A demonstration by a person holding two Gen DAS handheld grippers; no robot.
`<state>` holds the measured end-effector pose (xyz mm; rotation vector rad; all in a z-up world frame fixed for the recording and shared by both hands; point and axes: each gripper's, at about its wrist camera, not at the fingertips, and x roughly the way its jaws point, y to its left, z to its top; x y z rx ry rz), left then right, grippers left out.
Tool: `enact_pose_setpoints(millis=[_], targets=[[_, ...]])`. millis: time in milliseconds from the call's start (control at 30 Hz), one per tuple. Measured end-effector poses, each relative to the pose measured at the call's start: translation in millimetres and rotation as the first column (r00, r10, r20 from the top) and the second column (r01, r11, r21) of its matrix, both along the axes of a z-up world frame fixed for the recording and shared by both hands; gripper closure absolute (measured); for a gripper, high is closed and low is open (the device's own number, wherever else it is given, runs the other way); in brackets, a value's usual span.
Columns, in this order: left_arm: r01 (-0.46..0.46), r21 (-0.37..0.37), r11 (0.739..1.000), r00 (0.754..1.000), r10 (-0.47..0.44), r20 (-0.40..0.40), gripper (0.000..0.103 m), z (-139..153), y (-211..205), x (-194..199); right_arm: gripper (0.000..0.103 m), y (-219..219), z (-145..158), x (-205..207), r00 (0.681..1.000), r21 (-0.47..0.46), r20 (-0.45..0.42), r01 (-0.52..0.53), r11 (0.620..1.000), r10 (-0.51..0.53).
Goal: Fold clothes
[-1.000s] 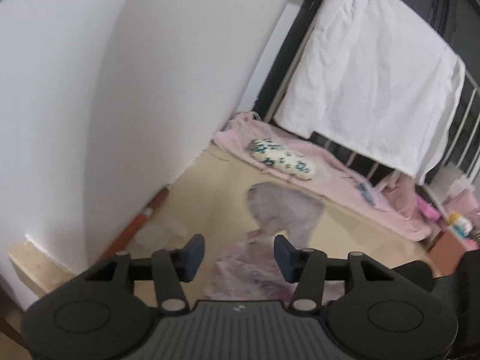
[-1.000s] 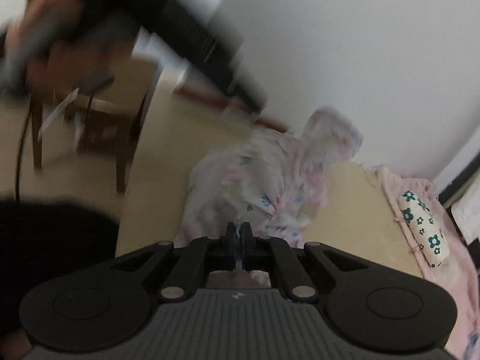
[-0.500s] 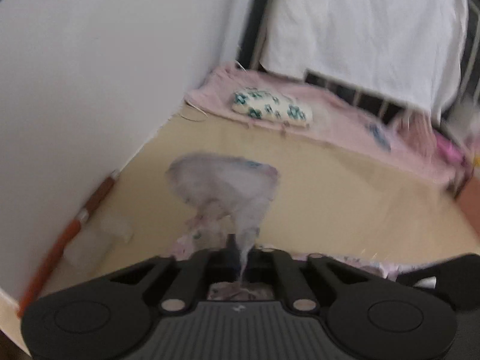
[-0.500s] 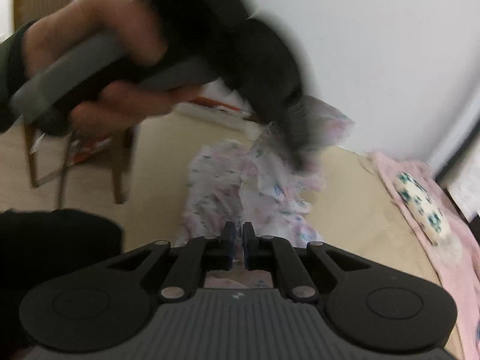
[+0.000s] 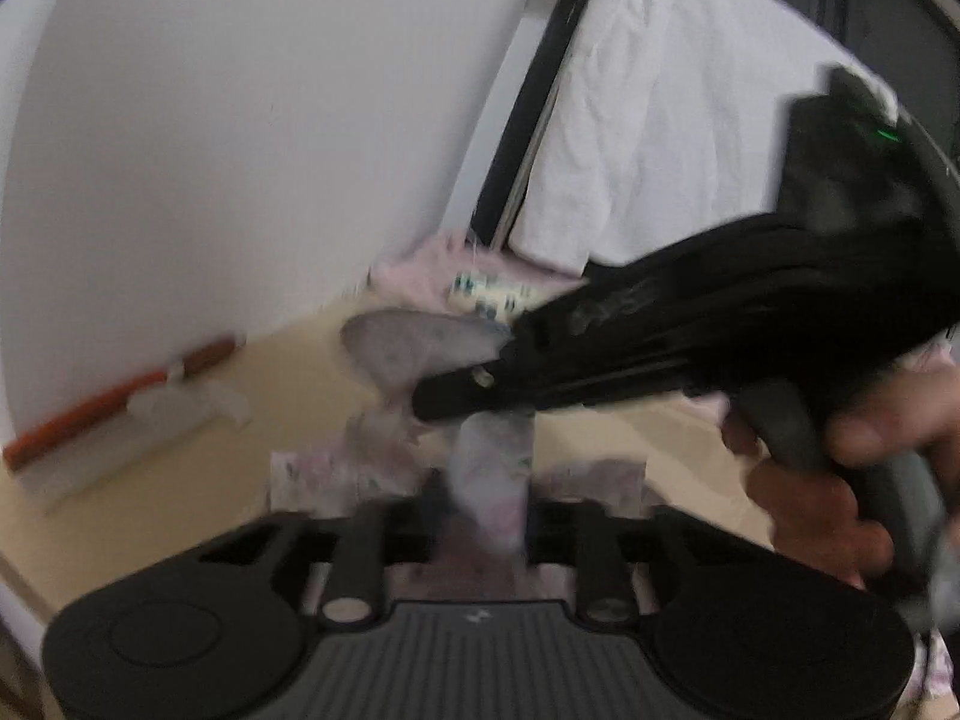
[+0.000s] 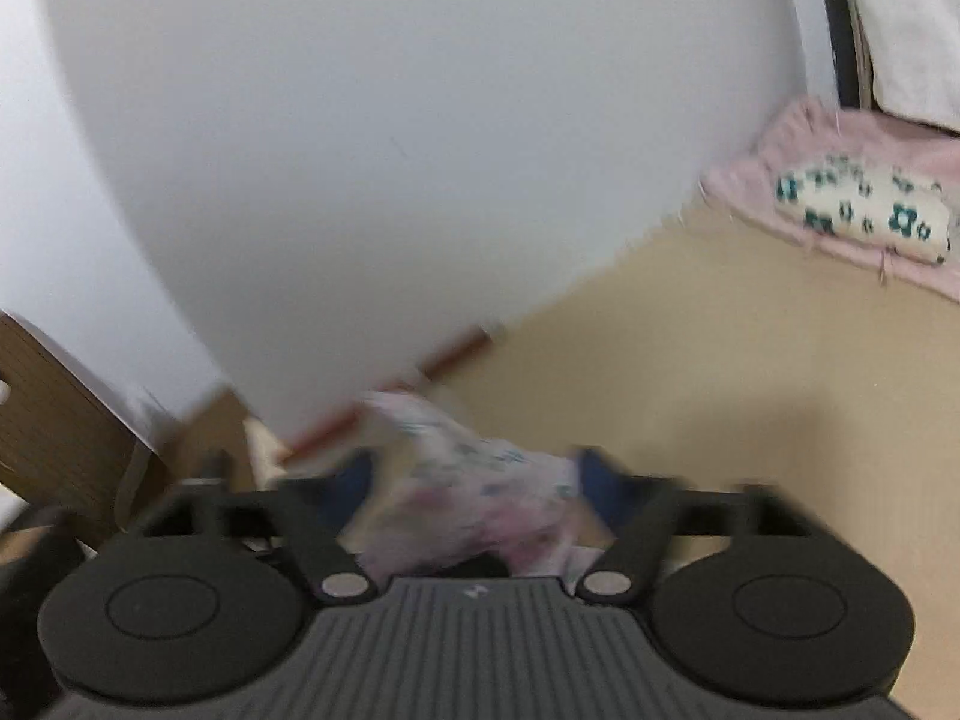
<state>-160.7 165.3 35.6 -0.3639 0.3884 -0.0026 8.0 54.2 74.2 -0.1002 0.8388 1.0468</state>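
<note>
A pink flowered garment [image 5: 312,474] lies crumpled on a beige surface [image 6: 750,390] a little out from the white wall [image 6: 420,120], as a person works to fold it with a claw in each hand. One bunched strip of the cloth rises between the fingers of the left gripper [image 5: 486,516], whose jaws have just been opening and now stand partly apart around it. Motion blur hides whether the pads touch the fabric.

In its own view, the right gripper [image 6: 477,477] shows its jaws spread, with a wad of the same garment filling the gap. Whether it pinches that wad cannot be told. Seen from the left side, it crosses over the garment, carried in a hand [image 5: 840,480], its tip toward the wall.

An orange-red stick [image 5: 108,408] lies along the foot of the wall. Farther along the wall, a flowered pillow [image 6: 864,210] rests on a pink blanket [image 6: 798,138], below a hanging white sheet [image 5: 660,120].

The step in hand appears to be a regrasp before a fold. It would go best if each claw takes a single edge or corner rather than a bunch. The cloth should then be drawn taut between the two before it is laid over, clear of the stick by the wall.
</note>
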Motion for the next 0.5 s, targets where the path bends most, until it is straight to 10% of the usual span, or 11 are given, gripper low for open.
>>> enact_pose_setpoints(millis=[100,133,200,333,433,500], targets=[[0.016,-0.048,0.999,1.000,-0.016,0.005,0.053,3.0,14.7,-16.0,0.102,16.6,4.8,-15.2,0.956,-0.126,0.254,-0.117,0.985,0.146],[0.004,-0.069,0.998,1.000,-0.004,0.004,0.052,4.3,22.3,-21.3,0.102,19.2,7.8,-36.5,0.864,-0.189,0.441,-0.176,0.966,0.244],[-0.057,-0.119,0.991,0.998,0.056,-0.005,0.055,8.0,42.4,-31.2,0.102,18.1,-1.5,-85.3,0.534,-0.373,0.696,-0.304,0.877,0.481],[-0.126,-0.213,0.969,0.986,0.145,0.076,0.055,19.1,76.9,-45.6,0.102,20.0,-33.8,-134.5,0.247,-0.626,0.676,-0.306,0.717,0.695],[-0.085,-0.143,0.986,0.994,0.095,0.060,0.057,23.7,75.7,-32.8,0.101,18.3,-63.7,-144.3,0.183,-0.721,0.618,-0.254,0.644,0.764],[-0.050,-0.078,0.996,0.999,0.049,-0.007,0.073,17.4,66.0,-16.0,0.095,17.7,-71.4,-145.6,0.215,-0.736,0.596,-0.238,0.634,0.773]])
